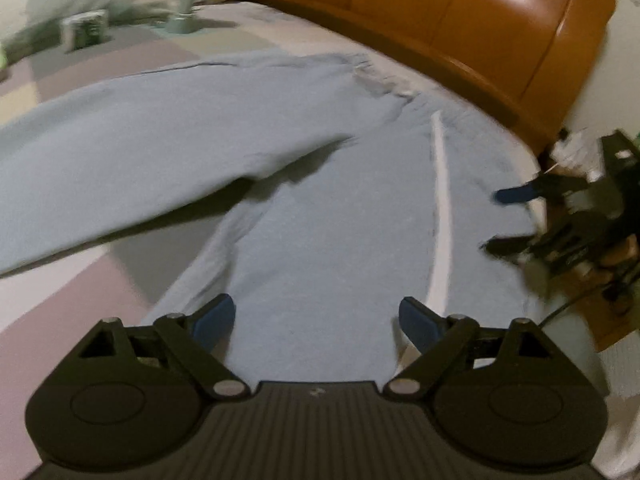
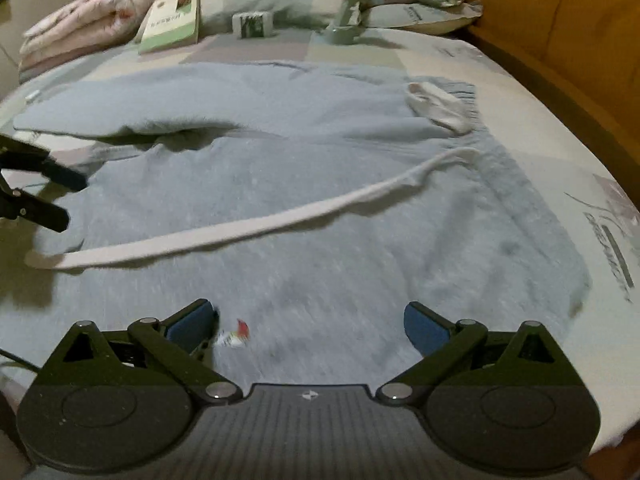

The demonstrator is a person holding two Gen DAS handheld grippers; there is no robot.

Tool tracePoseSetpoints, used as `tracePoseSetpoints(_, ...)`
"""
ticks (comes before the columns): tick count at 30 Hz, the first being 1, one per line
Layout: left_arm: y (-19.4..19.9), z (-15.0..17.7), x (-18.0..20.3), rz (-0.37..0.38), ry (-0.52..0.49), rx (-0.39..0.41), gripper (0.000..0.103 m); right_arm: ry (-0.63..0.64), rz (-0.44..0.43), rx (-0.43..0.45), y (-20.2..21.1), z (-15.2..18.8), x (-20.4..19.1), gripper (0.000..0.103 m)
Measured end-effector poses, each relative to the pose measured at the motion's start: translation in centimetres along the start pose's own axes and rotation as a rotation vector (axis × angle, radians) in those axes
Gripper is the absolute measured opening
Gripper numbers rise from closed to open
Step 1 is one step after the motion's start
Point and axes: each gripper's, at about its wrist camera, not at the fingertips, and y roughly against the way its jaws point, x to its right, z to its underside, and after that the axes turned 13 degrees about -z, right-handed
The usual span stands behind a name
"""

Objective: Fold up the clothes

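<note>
A pair of light blue trousers (image 1: 332, 208) (image 2: 320, 184) with a white side stripe (image 1: 440, 216) (image 2: 240, 228) lies spread flat on the bed, one leg lying at an angle over the other. My left gripper (image 1: 318, 316) hovers open just above the cloth with nothing between its fingers; it also shows at the left edge of the right wrist view (image 2: 60, 196). Over the garment's near edge my right gripper (image 2: 310, 316) is open and empty, close to a small red and white tag (image 2: 236, 336). It appears open at the right edge (image 1: 508, 216) of the left wrist view.
A patchwork bedsheet (image 2: 560, 168) covers the bed. At its far end stand a green desk fan (image 2: 348, 8), a small box (image 2: 252, 24) and a green book (image 2: 172, 20), with pillows and a pink quilt (image 2: 88, 16) behind. An orange wooden bed frame (image 1: 460, 20) runs along the side.
</note>
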Motion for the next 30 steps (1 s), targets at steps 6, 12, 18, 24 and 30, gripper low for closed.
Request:
tracePoseSetpoints(6,2.4,-0.1,2.5,-0.103,-0.096,0.041,0.090,0.013,-0.055,0.052,1.0,-0.5,-2.0,0.103)
tracePoseSetpoints(12,1.2,2.1,3.9,-0.156,-0.082,-0.063,0.091,0.023,-0.028,-0.006,0.3,1.2,-2.5,0.103)
tracePoseSetpoints(18,2.5,1.8,4.6,-0.197,-0.058,-0.045,0.092,-0.007,0.007,0.100,2.6,-0.2,-0.5,0.103)
tracePoseSetpoints(24,2.2,2.0,5.9,-0.259,-0.070,-0.084,0.092,-0.135,0.130,0.080,0.3,-0.7,5.0,0.103)
tracePoseSetpoints(30,3.1,2.9,5.2,-0.326,-0.002,-0.109,0.093,-0.208,0.121,0.165,2.8,0.0,4.8,0.103)
